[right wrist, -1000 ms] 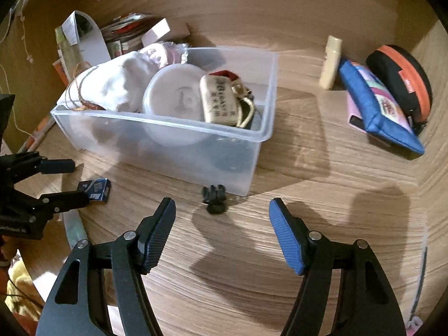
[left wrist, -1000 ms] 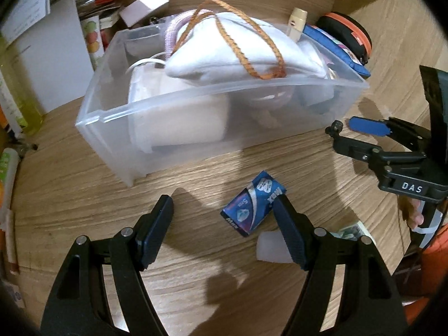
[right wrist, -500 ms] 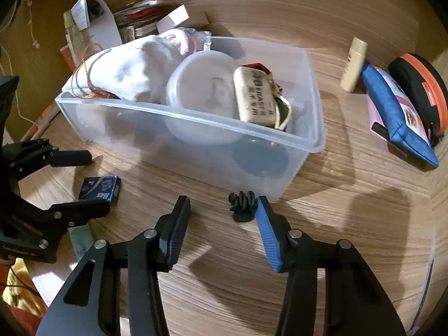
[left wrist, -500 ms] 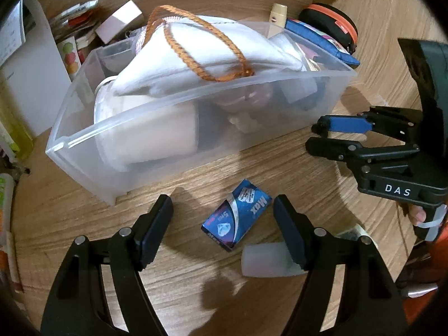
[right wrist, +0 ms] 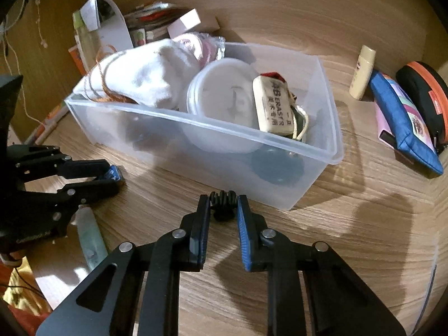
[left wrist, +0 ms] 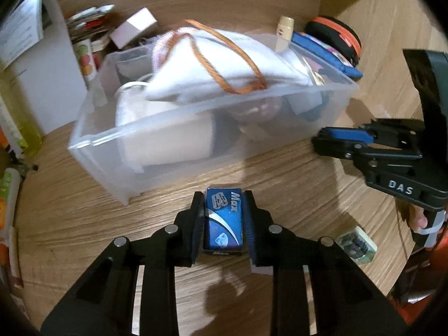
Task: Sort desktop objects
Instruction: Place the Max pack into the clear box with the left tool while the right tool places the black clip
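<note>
My left gripper (left wrist: 223, 201) is shut on a small blue "Max" box (left wrist: 223, 221) on the wooden table, in front of a clear plastic bin (left wrist: 196, 145). My right gripper (right wrist: 223, 204) is shut on a small black ridged clip (right wrist: 223, 200) beside the bin's near corner (right wrist: 291, 201). The bin holds a white drawstring bag (right wrist: 140, 75), a round white tub (right wrist: 224, 92) and a beige eraser (right wrist: 273, 109). The left gripper also shows in the right wrist view (right wrist: 109, 179), the right gripper in the left wrist view (left wrist: 322, 141).
A blue pouch (right wrist: 406, 123), an orange-black case (right wrist: 425, 89) and a beige tube (right wrist: 362, 71) lie right of the bin. Boxes and papers (right wrist: 156, 25) stand behind it. A pale tube (right wrist: 89, 238) and a small green packet (left wrist: 357, 245) lie near the front edge.
Both grippers have closed: the left on the blue box, which has turned to lie straight between the fingers, the right on the black clip after moving up to it.
</note>
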